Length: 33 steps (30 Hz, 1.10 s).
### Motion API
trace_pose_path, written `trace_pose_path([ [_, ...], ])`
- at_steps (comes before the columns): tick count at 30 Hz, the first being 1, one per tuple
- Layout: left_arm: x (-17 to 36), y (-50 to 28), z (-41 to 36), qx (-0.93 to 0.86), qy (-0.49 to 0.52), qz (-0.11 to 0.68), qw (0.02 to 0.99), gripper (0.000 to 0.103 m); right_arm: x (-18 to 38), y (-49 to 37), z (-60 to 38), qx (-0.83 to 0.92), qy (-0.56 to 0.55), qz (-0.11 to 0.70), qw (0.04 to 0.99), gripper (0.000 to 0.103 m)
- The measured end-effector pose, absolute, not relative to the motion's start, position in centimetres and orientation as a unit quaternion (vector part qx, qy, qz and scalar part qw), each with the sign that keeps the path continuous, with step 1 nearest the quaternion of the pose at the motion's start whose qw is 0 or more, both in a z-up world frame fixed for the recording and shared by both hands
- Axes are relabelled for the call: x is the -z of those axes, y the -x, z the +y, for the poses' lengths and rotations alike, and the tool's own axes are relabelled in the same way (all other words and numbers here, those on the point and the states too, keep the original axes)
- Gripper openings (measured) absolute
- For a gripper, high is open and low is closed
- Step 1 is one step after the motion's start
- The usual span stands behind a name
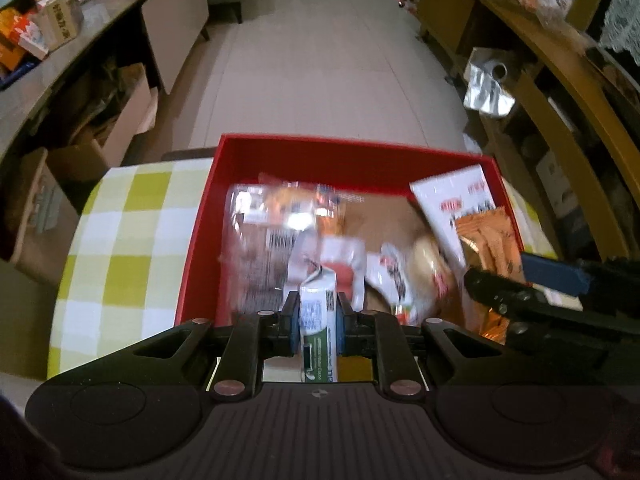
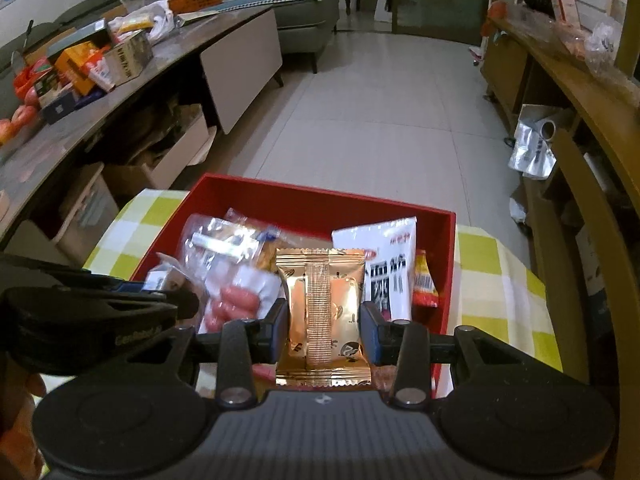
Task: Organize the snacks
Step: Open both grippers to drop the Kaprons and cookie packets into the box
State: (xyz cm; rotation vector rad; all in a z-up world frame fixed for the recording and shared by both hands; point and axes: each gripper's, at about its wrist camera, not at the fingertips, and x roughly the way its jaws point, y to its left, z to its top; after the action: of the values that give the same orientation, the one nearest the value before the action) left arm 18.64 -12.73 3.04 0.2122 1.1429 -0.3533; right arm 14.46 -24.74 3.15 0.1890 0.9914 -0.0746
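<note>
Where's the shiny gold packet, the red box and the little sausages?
gold packet [image 2: 322,316], right wrist view, middle seam.
red box [image 2: 320,202], right wrist view, far wall.
sausages [image 2: 234,304], right wrist view, middle of the pack.

1. A checked yellow-white tablecloth [image 2: 500,276] lies below the gripper.
2. A long grey counter [image 2: 192,40] with clutter stands far to its left.
3. A wooden shelf unit [image 2: 576,92] stands to its right.
4. A grey sofa [image 2: 308,12] is far ahead.
</note>
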Motion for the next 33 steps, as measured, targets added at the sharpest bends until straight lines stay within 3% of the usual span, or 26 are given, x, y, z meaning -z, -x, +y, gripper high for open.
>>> trace_pose_path([
  [20,-0.4,-23.1,-14.8,0.147,-0.104,0.531,0.828,0.024,0.3,-19.4,-26.3,0.056,-0.084,0.479,0.872,0.047],
  [24,-0.4,-23.6,-14.8,0.146,-0.099,0.53,0.83,0.031,0.4,-19.7,-26.6,0.061,-0.087,0.478,0.872,0.047],
  [27,-0.7,-23.7,-15.1,0.147,-0.097,0.526,0.832,0.046,0.4,-19.8,-26.5,0.062,-0.081,0.478,0.872,0.05],
  [33,-0.9,-23.4,-15.2,0.141,-0.105,0.521,0.835,0.056,0.0,-19.6,-26.7,0.071,-0.073,0.479,0.872,0.053],
])
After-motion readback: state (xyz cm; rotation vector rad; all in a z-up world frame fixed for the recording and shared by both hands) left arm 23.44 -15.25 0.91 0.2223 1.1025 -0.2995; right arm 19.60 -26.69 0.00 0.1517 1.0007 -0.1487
